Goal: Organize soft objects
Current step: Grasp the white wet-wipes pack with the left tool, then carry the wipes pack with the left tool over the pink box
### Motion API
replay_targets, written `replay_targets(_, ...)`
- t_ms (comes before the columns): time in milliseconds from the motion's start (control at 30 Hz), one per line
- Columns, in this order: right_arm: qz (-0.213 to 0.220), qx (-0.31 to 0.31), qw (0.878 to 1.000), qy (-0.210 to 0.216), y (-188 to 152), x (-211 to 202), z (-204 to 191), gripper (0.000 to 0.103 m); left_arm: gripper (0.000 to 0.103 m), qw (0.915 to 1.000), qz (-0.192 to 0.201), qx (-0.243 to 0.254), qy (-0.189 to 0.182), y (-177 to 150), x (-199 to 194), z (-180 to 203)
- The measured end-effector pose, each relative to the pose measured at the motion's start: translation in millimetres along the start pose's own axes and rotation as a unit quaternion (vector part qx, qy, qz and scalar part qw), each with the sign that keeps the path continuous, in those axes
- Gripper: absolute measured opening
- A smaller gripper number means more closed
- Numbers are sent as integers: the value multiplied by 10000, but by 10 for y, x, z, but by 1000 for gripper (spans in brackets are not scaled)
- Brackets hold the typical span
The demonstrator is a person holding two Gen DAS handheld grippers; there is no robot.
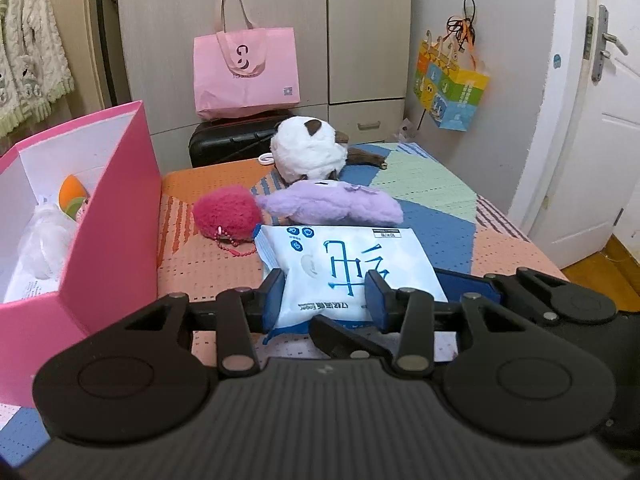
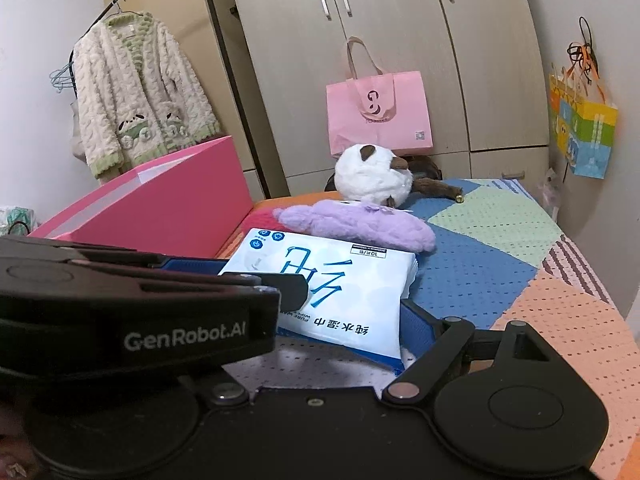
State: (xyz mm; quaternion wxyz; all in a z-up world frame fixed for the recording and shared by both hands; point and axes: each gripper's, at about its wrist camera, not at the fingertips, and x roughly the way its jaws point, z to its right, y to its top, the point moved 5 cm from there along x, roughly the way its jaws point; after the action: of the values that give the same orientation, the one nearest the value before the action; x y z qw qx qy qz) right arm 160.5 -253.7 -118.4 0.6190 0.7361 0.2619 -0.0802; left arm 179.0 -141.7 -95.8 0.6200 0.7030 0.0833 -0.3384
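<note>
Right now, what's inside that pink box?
In the pink box an orange-and-green thing and a white fluffy thing show, on white paper with print. The near wall covers the rest, so I cannot tell what else lies there.

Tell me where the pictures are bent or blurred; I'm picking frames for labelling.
Left wrist view: fisheye bows the door and wardrobe; wipes pack is sharp. Right wrist view: dark vignette at the corners, the near left gripper looms soft.
</note>
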Motion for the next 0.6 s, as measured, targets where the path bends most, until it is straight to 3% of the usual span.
replay_targets(600,-320,-517,9978,-268,-22,-507,-250,91,44,9980,-110,-147,-611,-123,-489,47)
